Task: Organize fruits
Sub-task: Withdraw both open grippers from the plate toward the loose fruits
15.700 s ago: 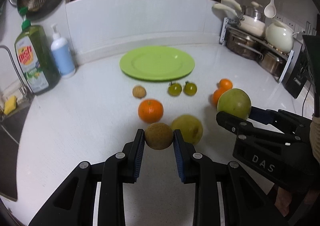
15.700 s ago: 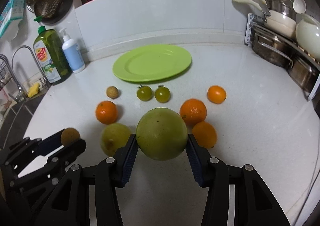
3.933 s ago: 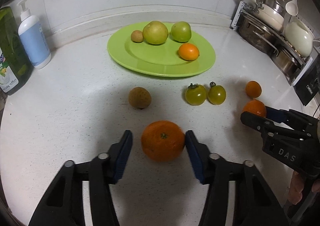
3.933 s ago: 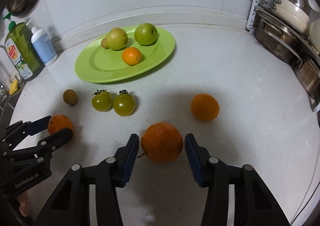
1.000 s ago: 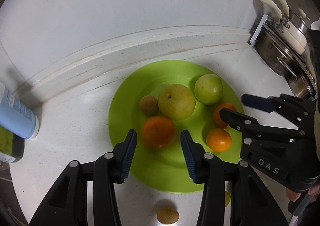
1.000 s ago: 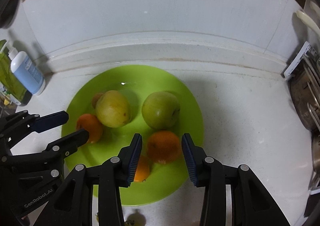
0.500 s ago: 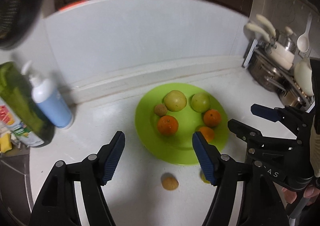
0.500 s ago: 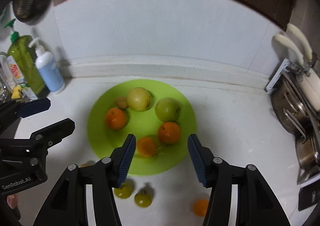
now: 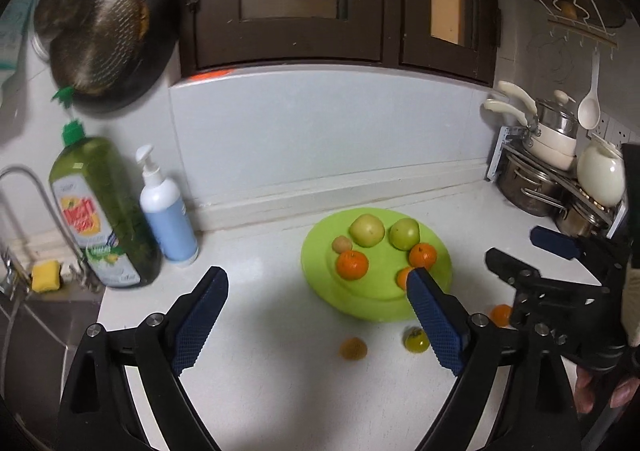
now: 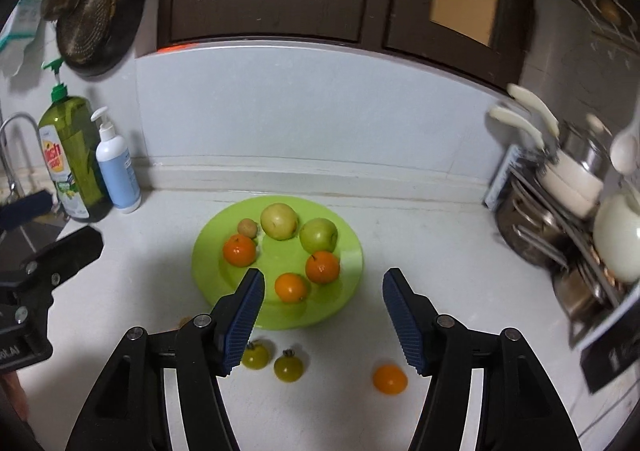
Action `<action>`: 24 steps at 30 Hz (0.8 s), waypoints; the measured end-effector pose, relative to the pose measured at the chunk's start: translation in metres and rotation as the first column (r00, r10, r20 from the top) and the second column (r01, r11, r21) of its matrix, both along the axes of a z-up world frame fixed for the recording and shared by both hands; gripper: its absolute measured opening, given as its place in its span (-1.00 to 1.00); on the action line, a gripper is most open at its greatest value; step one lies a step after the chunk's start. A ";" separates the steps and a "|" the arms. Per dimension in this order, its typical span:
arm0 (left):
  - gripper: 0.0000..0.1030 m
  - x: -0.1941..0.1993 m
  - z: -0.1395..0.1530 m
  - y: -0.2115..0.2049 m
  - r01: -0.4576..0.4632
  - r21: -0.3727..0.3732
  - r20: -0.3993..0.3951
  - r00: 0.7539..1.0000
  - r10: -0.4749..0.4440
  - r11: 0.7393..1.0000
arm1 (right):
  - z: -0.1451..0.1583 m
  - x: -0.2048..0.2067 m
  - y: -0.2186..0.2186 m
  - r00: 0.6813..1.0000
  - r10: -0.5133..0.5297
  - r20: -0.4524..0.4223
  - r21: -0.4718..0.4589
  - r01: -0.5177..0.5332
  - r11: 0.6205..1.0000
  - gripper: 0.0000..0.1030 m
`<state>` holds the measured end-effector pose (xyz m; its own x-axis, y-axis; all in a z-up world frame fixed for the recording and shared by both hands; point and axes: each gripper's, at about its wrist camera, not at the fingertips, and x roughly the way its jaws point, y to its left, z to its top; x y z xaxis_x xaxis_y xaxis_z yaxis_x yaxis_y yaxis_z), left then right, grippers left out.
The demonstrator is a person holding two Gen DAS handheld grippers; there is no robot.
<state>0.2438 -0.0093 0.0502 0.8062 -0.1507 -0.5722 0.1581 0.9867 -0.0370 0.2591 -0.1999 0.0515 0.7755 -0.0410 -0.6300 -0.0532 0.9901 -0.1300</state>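
With both tools empty and their jaws opening, the right tool (image 10: 322, 313) and left tool (image 9: 316, 315) are held above the green plate (image 10: 208, 271) of six fruits, and the two green tomatoes (image 10: 289, 367), seemingly round, could be rolled off across the surface (image 10: 440, 251) by a glancing pad

- The left gripper (image 9: 316, 299) was held tilted downward, its jaws opening, nothing between them
- The right gripper (image 10: 323, 297) was held likewise beside it, jaws opening and empty

Six fruits sit on the plate (image 10: 348, 275), near the counter's (image 10: 432, 251) back edge. Four more fruits lie before it, toward the front edge
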 end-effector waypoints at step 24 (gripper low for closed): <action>0.78 -0.034 -0.085 -0.021 0.034 0.083 -0.158 0.987 -0.020 0.996 | -0.073 -0.061 -0.058 0.960 -0.270 -0.074 0.095 0.276 0.957 0.35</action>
<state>0.2099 -0.0307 -0.0347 0.7020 -0.1163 -0.7026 0.1835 0.9828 0.0206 0.1980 -0.2579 -0.0216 0.7045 -0.1781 -0.6870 0.2161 0.9759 -0.0314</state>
